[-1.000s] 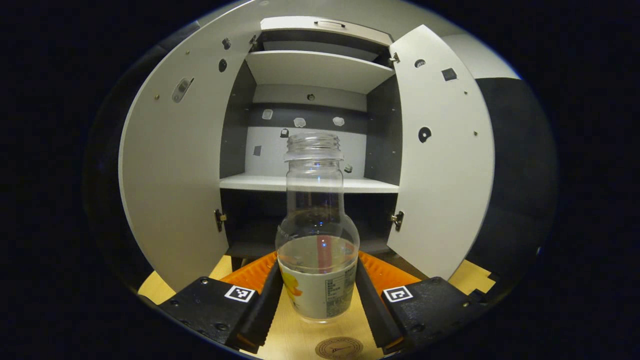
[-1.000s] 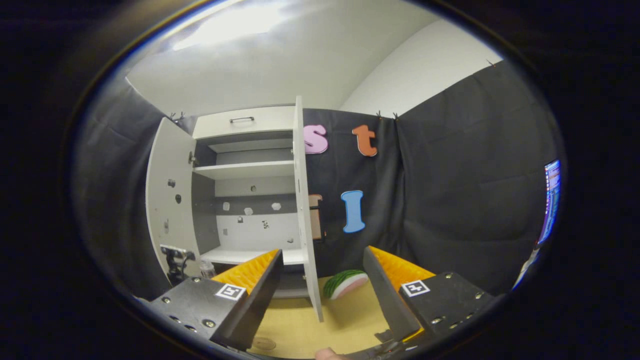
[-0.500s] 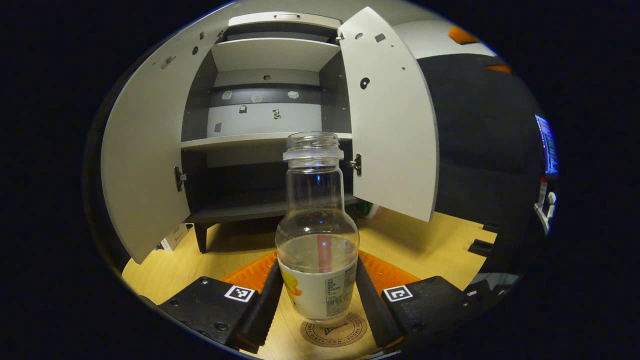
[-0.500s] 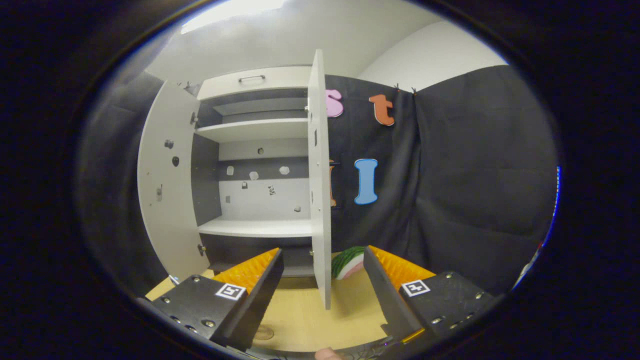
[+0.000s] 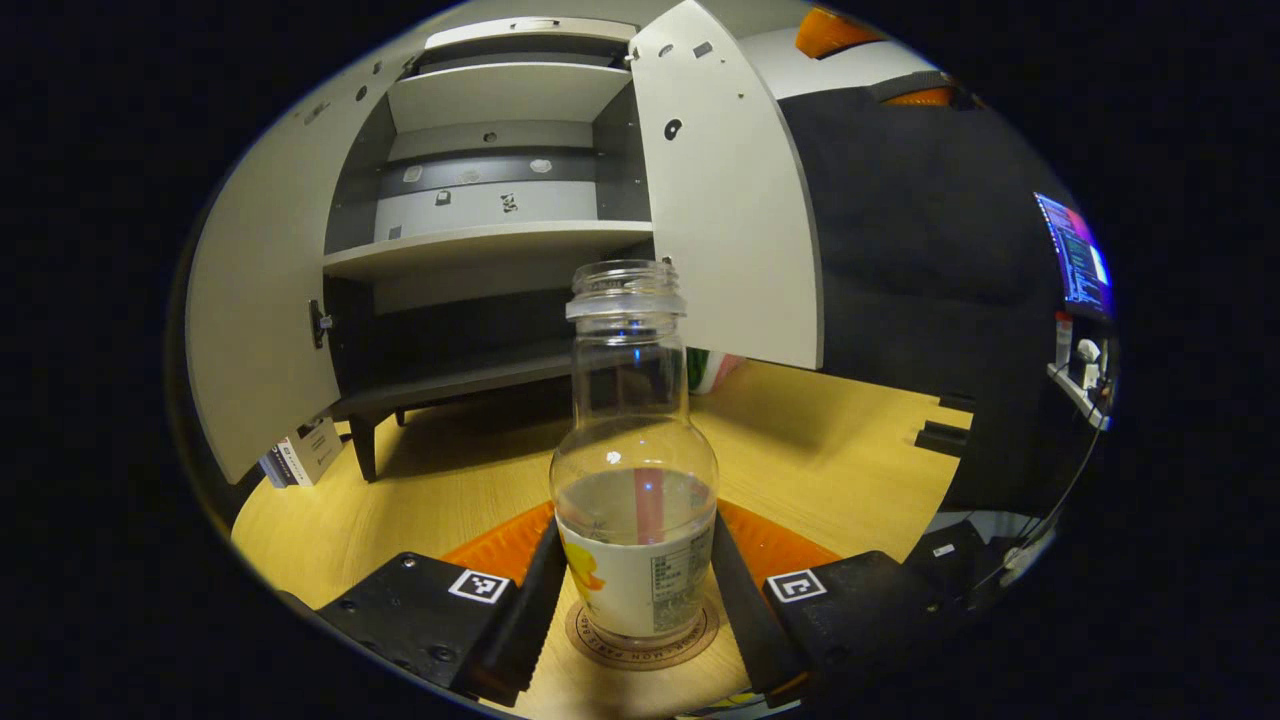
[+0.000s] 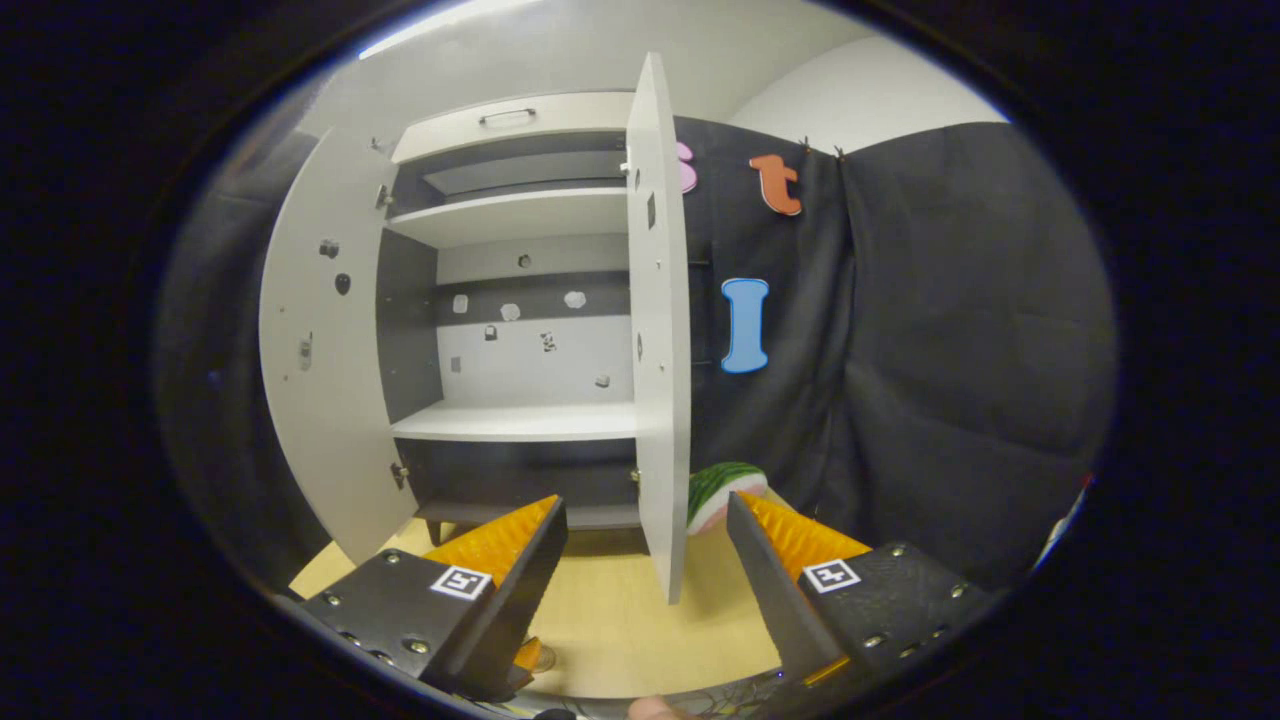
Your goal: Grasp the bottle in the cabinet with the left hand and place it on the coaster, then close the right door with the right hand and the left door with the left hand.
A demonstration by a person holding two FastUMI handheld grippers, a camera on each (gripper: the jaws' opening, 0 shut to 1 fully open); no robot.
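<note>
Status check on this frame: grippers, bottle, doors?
Left hand-held gripper shut on bottle, over the coaster. Right hand-held gripper open, facing right door. Both doors open; nothing in the way.

Bottle [image 5: 634, 500] between fingers [image 5: 533, 600], on coaster [image 5: 640, 645]

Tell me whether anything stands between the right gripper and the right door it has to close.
Nothing visible does. In the right gripper view, the right gripper hangs open just in front of the right door, whose edge faces it, with bare table between them. The watermelon slice lies behind the door, out of the path.
</note>
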